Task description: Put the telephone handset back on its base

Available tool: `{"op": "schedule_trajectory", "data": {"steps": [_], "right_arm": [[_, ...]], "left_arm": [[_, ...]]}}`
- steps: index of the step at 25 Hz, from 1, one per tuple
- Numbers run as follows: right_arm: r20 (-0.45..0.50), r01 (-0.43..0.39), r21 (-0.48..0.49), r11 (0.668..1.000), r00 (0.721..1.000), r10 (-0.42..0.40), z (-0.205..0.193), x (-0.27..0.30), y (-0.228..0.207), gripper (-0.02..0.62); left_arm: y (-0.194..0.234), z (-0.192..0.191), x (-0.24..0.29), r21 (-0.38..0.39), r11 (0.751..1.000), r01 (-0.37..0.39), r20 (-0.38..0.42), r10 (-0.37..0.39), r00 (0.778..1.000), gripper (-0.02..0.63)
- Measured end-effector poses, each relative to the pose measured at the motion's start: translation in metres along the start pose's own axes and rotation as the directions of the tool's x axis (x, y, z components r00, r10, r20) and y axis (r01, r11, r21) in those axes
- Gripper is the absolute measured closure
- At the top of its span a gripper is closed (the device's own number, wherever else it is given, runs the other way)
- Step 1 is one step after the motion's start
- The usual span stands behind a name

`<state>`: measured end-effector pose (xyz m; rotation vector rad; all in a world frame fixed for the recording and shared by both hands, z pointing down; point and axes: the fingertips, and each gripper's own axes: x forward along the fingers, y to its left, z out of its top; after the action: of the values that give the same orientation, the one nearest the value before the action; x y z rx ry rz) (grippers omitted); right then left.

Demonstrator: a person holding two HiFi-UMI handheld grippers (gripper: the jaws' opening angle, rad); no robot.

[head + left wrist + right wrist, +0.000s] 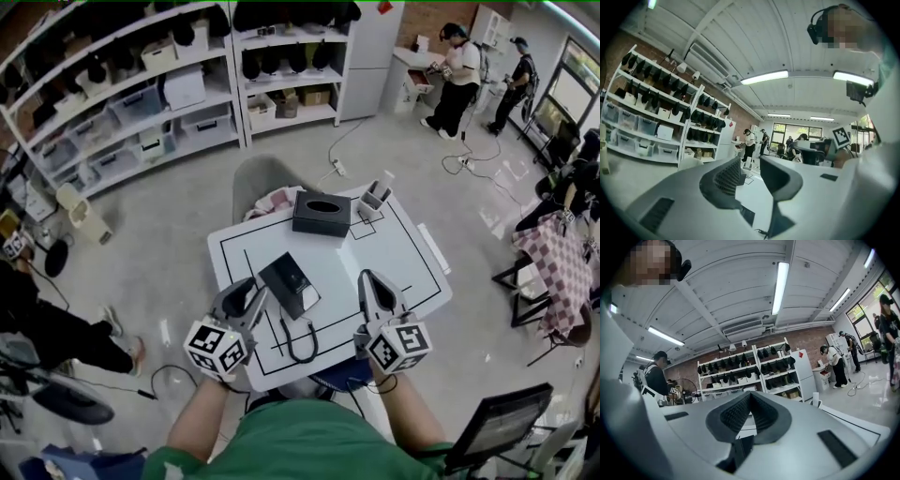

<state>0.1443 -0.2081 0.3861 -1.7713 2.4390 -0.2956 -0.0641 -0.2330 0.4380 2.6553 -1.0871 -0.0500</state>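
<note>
Head view: the telephone [289, 281] lies near the desk's [403, 253] near edge, left of middle, and its cord [298, 345] loops toward that edge. Your left gripper [255, 291] is just beside it, and your right gripper [367, 277] stands well apart. Whether the handset is off its base is unclear.

Left gripper view: the jaws are apart with nothing between them.

Right gripper view: the jaws are together and empty.

You seem to be at the approach. Next, lower the left gripper over the handset and close.
</note>
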Motion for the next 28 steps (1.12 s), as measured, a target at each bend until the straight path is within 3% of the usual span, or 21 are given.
{"op": "schedule_trajectory", "data": {"steps": [7,16,24,28], "right_arm": [[0.060,-0.026,-0.040,0.999,0.998,0.029,0.024,-0.013,0.013,0.574],[0.119,-0.026,-0.128,0.991,0.992,0.041,0.064,-0.031,0.027,0.574],[0.132,-0.005,-0.178,0.984,0.991,0.029,0.073,-0.039,0.026,0.574],[0.131,0.004,-0.188,0.982,0.991,0.021,0.074,-0.039,0.025,0.574]], "left_arm": [[-0.035,0.028,-0.010,0.149,0.988,0.038,0.025,-0.042,0.999,0.465],[-0.066,0.077,-0.013,0.312,0.949,0.053,0.102,-0.089,0.991,0.465],[-0.081,0.083,-0.005,0.370,0.925,0.079,0.121,-0.132,0.984,0.466],[-0.082,0.084,-0.001,0.366,0.926,0.090,0.117,-0.141,0.983,0.466]]}}
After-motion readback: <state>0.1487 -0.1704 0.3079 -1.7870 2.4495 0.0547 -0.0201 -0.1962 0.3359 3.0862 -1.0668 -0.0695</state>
